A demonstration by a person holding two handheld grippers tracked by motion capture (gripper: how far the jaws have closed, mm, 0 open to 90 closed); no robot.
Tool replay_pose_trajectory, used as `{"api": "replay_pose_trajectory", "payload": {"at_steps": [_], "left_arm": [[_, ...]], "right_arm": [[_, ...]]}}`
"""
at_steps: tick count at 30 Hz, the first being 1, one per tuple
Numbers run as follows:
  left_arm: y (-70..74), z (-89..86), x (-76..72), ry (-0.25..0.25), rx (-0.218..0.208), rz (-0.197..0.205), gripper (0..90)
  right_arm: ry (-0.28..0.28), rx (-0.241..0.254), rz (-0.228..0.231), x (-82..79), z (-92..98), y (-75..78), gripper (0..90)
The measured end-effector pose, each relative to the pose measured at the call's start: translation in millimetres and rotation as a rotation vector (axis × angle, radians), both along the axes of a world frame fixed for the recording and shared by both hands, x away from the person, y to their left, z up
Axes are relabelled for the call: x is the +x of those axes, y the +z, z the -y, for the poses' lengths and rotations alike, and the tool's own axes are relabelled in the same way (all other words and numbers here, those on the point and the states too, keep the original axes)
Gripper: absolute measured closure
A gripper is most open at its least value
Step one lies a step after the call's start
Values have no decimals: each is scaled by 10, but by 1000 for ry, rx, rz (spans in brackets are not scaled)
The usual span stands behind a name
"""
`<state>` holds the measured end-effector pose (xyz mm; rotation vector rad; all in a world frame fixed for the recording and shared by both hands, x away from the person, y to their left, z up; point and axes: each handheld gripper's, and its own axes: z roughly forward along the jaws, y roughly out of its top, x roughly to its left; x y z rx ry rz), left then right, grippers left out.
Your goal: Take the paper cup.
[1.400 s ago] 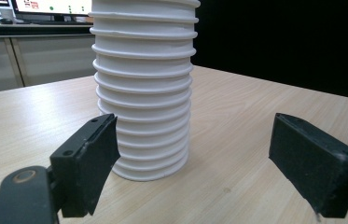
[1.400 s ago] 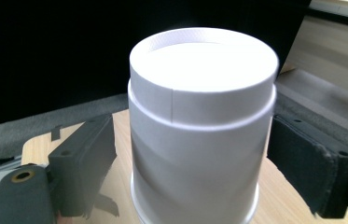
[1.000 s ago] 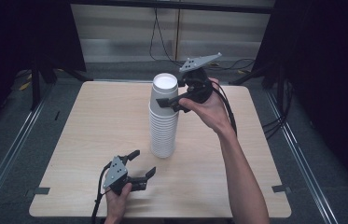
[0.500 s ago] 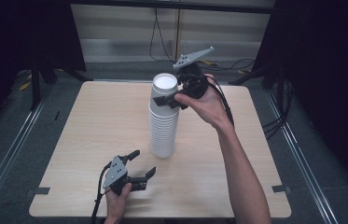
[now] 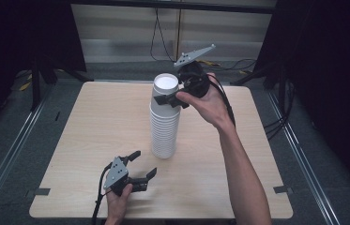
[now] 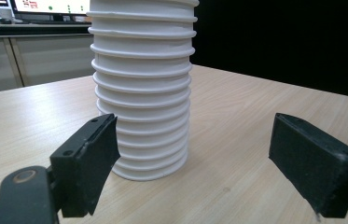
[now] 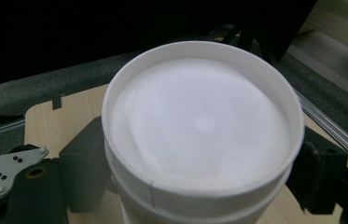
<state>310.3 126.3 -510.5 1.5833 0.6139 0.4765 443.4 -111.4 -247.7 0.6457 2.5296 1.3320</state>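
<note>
Cup stack (image 6: 141,88) top cropped

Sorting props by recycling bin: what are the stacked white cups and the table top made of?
The cups look like matte white paper: rolled rims stack in ridges, and the top cup shows a glued side seam. Foam is less likely. The table top looks like pale wood or wood-grain laminate with a smooth satin finish; fine grain lines show.
</note>
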Motion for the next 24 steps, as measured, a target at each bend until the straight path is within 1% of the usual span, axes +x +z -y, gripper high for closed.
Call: {"api": "replay_pose_trajectory", "payload": {"at_steps": [8,10,12,13,14,18,21,22,24], "left_arm": [[1,1,0,3,3,1,156],[1,-1,0,0,3,2,157],[0,0,0,0,2,1,156],[0,0,0,0,2,1,157],[1,1,0,3,2,1,157],[0,0,0,1,2,1,157],[0,0,0,0,2,2,157],[0,0,0,0,2,2,157],[0,0,0,0,2,1,157]], "right_arm": [[4,-9,8,-4,-6,13,204],[4,1,13,-4,-2,20,205],[-2,22,18,-7,11,44,205],[-2,22,18,-7,11,44,205],[0,35,17,-7,20,63,204],[3,44,22,-17,31,102,204],[-2,73,34,-30,52,118,205],[-2,73,34,-30,52,118,205],[-7,97,42,-36,69,133,207]]}}
